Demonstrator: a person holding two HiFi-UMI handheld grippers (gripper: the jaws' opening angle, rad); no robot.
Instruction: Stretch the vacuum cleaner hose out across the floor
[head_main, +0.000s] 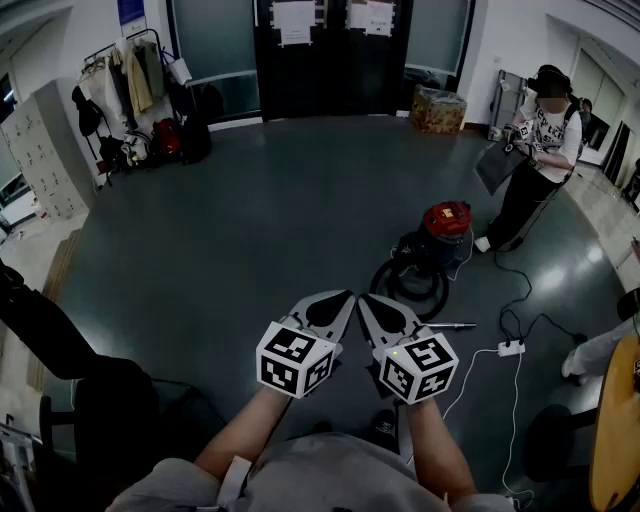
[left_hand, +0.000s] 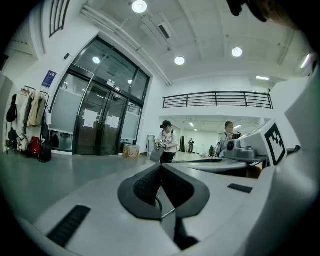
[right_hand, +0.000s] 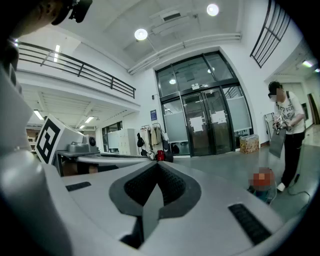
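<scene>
Grey shiny floor (head_main: 250, 230) fills a big hall with glass doors (head_main: 320, 50) at the far end. A vacuum cleaner (head_main: 440, 235) with a red top sits on it, well ahead of both grippers. Its black hose (head_main: 408, 288) lies curled in a ring beside it. A thin metal tube (head_main: 452, 325) seems to be its end, though that is hard to see. The hose is likely light and bendy and may spring back, so the stiff tube end looks like the best spot to grab. The left gripper (head_main: 340, 300) and the right gripper (head_main: 368, 303) are both closed tight, holding nothing and touching nothing.
</scene>
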